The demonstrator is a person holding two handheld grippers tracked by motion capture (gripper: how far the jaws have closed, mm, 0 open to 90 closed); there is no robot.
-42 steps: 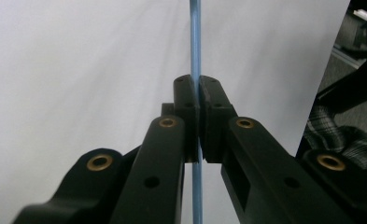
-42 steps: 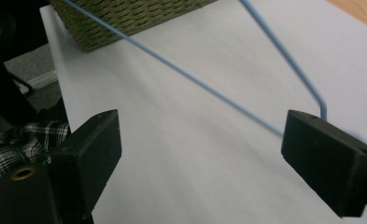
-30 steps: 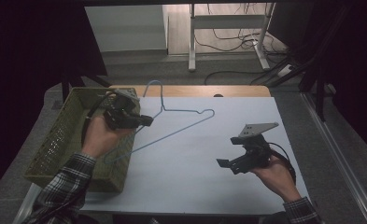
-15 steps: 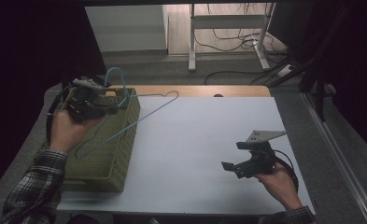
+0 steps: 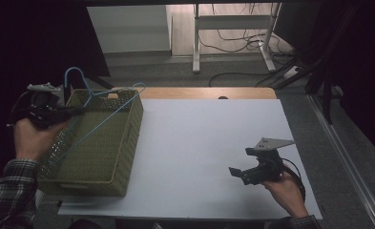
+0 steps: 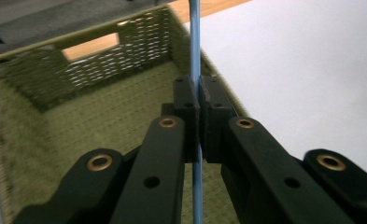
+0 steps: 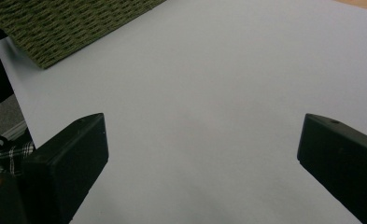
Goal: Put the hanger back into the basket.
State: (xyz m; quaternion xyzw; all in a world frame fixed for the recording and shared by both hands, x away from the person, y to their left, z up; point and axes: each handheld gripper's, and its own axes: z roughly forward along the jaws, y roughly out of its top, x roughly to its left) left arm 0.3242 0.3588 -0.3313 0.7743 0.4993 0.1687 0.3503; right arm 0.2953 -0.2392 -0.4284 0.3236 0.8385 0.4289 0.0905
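left gripper fingers clamp hanger wire | basket below | right gripper fingers wide, empty

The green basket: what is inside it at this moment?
Over the green basket, a blue wire hanger hangs slanted, clamped in the left gripper. The woven floor near the jaws looks bare. The gripper and the near wall hide the rest of the floor.

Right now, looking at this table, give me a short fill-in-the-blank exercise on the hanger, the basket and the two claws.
1. The left claw is shut on a thin ____ wire hanger.
2. The hanger hangs over the woven green ____.
3. The right claw, over the white table, has its jaws ____.

Missing words: blue; basket; open
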